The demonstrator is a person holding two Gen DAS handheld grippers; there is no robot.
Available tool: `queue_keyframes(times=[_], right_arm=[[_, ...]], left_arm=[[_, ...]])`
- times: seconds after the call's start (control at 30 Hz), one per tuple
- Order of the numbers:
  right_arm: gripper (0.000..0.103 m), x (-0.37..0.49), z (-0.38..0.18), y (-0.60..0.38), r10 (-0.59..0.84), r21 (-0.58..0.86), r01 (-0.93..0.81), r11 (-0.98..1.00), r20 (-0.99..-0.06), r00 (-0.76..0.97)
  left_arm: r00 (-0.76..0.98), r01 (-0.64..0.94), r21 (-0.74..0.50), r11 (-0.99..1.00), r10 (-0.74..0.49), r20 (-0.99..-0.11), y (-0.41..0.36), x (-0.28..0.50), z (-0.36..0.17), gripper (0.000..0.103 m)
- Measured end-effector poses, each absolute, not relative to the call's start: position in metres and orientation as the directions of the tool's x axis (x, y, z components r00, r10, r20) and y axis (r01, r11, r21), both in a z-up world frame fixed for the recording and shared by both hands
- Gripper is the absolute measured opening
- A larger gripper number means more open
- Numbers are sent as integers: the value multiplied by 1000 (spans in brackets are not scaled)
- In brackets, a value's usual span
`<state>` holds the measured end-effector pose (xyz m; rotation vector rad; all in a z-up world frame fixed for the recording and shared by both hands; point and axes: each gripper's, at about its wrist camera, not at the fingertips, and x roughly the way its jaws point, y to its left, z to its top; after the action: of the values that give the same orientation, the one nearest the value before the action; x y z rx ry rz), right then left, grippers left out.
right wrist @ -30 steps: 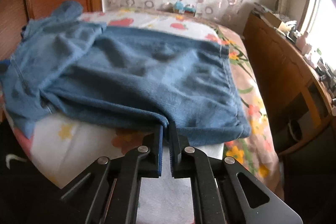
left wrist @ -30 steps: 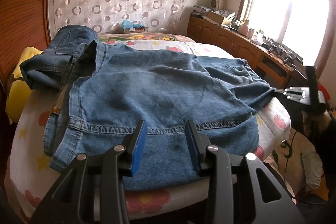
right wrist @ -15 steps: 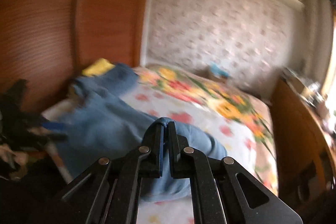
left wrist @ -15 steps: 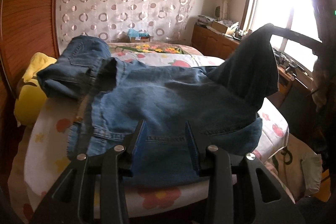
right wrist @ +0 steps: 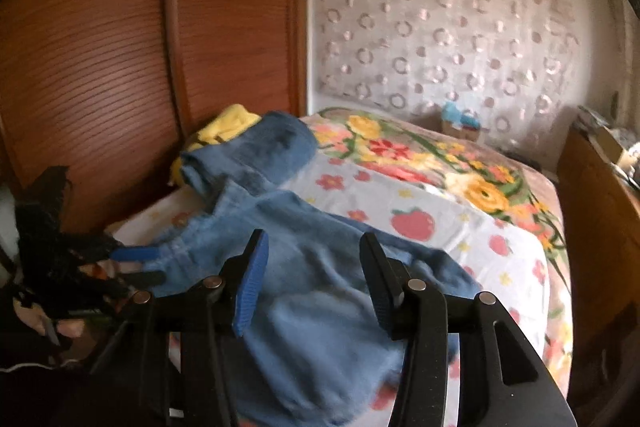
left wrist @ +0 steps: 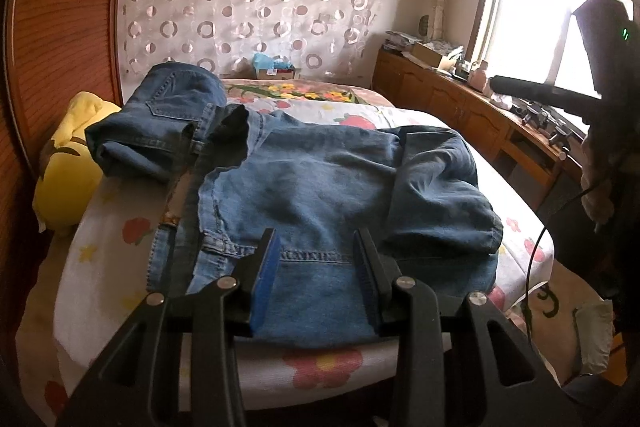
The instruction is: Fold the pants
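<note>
Across lower centre: blue jeans [left wrist: 320, 195], soft, heavy, limp; best pinched at thick hem. Left gripper [left wrist: 316, 259] apart, empty. Right gripper [right wrist: 312, 275] just opened, empty.

Pants [left wrist: 312, 187] on bed [left wrist: 120, 239], pillow [left wrist: 68, 163] at left

Right gripper [right wrist: 312, 283] jaws just opened, empty; left gripper [left wrist: 316, 269] parted

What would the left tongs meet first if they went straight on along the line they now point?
Most likely the jeans spread on the bed: the open left tongs point down at the denim near its stitched seam. Depth is uncertain.
</note>
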<state>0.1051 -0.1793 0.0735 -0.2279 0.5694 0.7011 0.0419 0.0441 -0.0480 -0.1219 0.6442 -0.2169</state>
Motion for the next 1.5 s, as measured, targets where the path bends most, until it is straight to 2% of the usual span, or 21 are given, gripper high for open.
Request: queue_keyframes(times=[0.2, 0.43, 0.73, 0.8, 0.83, 0.87, 0.9, 0.97, 1.03, 1.27, 1.4, 1.5], right_arm=[[49, 124, 27, -229, 421, 13, -538, 843, -639, 644], [49, 138, -40, -264, 347, 75, -442, 894, -740, 577], [49, 150, -73, -268, 287, 66, -384, 921, -782, 553], [43, 151, -74, -272, 300, 81, -385, 919, -779, 551], [24, 151, -75, -273, 309, 90, -389, 917, -777, 548], [12, 152, -75, -273, 318, 95, -399, 912, -779, 541], [8, 151, -74, -273, 332, 106, -409, 906, -777, 534], [3, 150, -69, -273, 340, 102, -425, 900, -773, 536], [3, 149, -54, -273, 358, 104, -438, 893, -754, 550], [2, 140, 55, -237, 464, 42, -561, 826, -614, 638], [2, 138, 100, -182, 544, 2, -666, 746, -578, 608], [2, 140, 112, -136, 589, -12, -729, 685, -580, 563]], left_arm=[[768, 175, -176, 969, -247, -591, 38, 45, -51, 36], [763, 182, -175, 968, -251, -596, 31, 46, -53, 36], [753, 188, -176, 966, -257, -606, 27, 47, -59, 36], [751, 188, -178, 966, -259, -607, 27, 47, -60, 36], [751, 188, -179, 966, -259, -608, 27, 47, -61, 36], [750, 186, -180, 966, -258, -609, 28, 47, -61, 36], [750, 185, -181, 966, -258, -609, 28, 46, -62, 36], [753, 183, -183, 966, -258, -606, 30, 44, -61, 36], [756, 180, -186, 966, -257, -601, 32, 44, -60, 36], [769, 174, -202, 964, -261, -583, 38, 41, -56, 36], [778, 165, -203, 965, -254, -575, 45, 37, -53, 36], [786, 152, -205, 967, -244, -569, 53, 35, -51, 36]])
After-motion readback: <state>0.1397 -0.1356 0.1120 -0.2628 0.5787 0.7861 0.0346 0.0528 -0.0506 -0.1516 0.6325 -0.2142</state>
